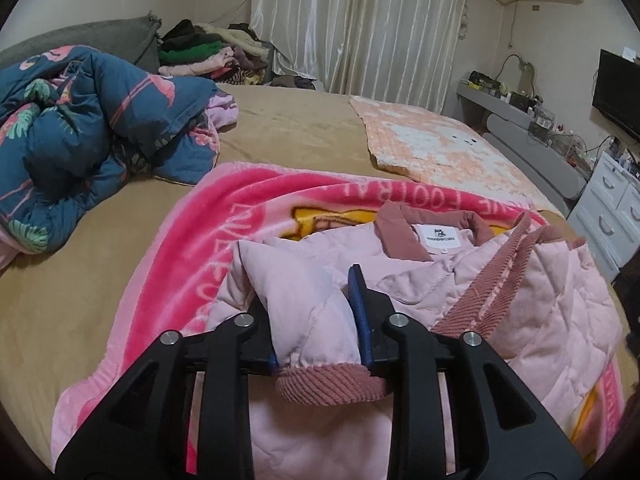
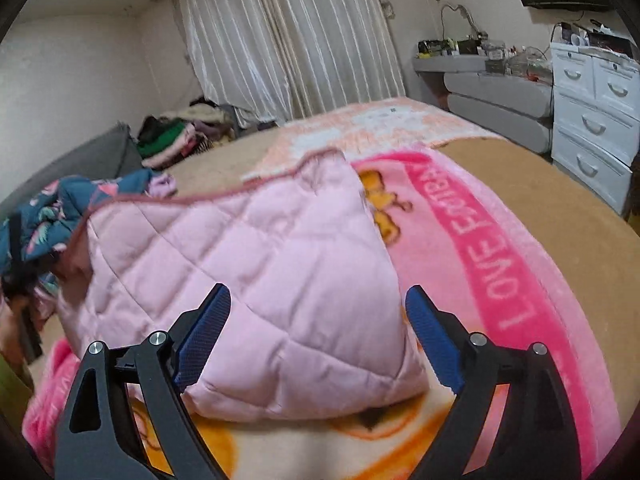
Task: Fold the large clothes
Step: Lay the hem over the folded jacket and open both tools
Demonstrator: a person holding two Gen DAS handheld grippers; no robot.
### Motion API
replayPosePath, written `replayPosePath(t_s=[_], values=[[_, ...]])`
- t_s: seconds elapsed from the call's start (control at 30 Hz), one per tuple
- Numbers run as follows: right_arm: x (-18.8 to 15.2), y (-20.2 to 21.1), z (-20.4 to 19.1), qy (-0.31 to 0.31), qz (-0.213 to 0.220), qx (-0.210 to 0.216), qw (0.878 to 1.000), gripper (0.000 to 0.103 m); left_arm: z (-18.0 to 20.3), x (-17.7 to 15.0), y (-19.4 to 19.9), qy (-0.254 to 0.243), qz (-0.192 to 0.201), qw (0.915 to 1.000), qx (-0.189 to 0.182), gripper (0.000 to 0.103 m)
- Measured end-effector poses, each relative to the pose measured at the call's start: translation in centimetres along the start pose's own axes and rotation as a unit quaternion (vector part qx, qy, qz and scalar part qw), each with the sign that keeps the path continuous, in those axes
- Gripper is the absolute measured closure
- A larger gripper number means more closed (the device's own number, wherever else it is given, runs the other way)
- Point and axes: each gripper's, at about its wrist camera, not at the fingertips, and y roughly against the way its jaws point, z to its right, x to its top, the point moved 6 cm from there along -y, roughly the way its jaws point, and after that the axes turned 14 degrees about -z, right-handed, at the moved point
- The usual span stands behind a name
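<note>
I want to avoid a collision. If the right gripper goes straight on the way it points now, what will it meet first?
Most likely the folded pink quilted jacket, which lies between the open jaws of the right gripper. Depth is unclear, but nothing else shows in front of it.

**Where my two wrist cams are pointing right now**

Both cams ride on my grippers and look forward along the fingers, tilted down at the bed (image 1: pixel 120 240). The left one sits really close over the pink jacket (image 1: pixel 540 320), facing the curtain (image 1: pixel 360 24) with the dresser (image 1: pixel 612 208) at its right edge. The right one is low and close too, looking across the jacket (image 2: pixel 260 280) toward the same curtain (image 2: pixel 288 40). They share the jacket, the pink blanket (image 1: pixel 192 248), the blue quilt (image 1: pixel 80 128) and the clothes pile (image 2: pixel 172 136).
</note>
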Motion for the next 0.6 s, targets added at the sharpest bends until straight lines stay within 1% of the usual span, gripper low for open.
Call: replayPosePath(t_s=[0.03, 0.1, 0.13, 0.17, 0.2, 0.23, 0.27, 0.33, 0.43, 0.47, 0.53, 0.6], values=[[-0.2, -0.4, 0.2, -0.002, -0.003, 0.000, 1.000, 0.015, 0.0, 0.1, 0.4, 0.003, 0.000, 0.9999, -0.010, 0.074], [-0.7, -1.2, 0.6, -0.008, -0.010, -0.001, 1.000, 0.014, 0.0, 0.2, 1.1, 0.015, 0.001, 0.9991, -0.039, 0.057], [-0.9, -1.4, 0.8, -0.010, -0.011, -0.002, 1.000, 0.014, 0.1, 0.3, 1.7, 0.022, 0.005, 0.9980, -0.059, 0.039], [-1.0, -1.6, 1.0, -0.012, -0.012, -0.003, 1.000, 0.014, 0.2, 0.4, 2.4, 0.027, 0.012, 0.9971, -0.070, 0.027], [-1.1, -1.6, 1.1, -0.014, -0.013, -0.003, 1.000, 0.014, 0.4, 0.5, 3.2, 0.026, 0.025, 0.9969, -0.069, 0.024], [-1.2, -1.7, 1.3, -0.016, -0.013, -0.003, 1.000, 0.014, 0.8, 0.6, 3.9, 0.022, 0.038, 0.9970, -0.063, 0.015], [-1.1, -1.6, 1.3, -0.016, -0.013, -0.005, 1.000, 0.014, 1.1, 0.7, 5.4, 0.009, 0.064, 0.9965, -0.053, 0.009], [-1.0, -1.4, 1.3, -0.012, -0.009, -0.010, 1.000, 0.012, 1.5, 0.5, 7.3, -0.013, 0.094, 0.9944, -0.045, 0.009], [-0.6, -0.8, 1.1, -0.002, 0.000, -0.027, 1.000, 0.011, 0.9, -0.6, 7.8, -0.031, 0.102, 0.9941, -0.020, 0.009], [-0.6, -0.6, 1.1, 0.000, 0.000, -0.032, 0.999, 0.011, 0.6, -1.0, 7.5, -0.036, 0.099, 0.9944, -0.012, 0.009], [-0.4, -0.6, 1.0, 0.008, -0.002, -0.041, 0.999, 0.011, -0.8, -2.4, 5.8, -0.046, 0.082, 0.9954, 0.020, 0.009], [-0.3, -0.9, 1.0, 0.015, -0.007, -0.051, 0.999, 0.010, -2.1, -4.0, 3.8, -0.048, 0.054, 0.9969, 0.030, 0.009]])
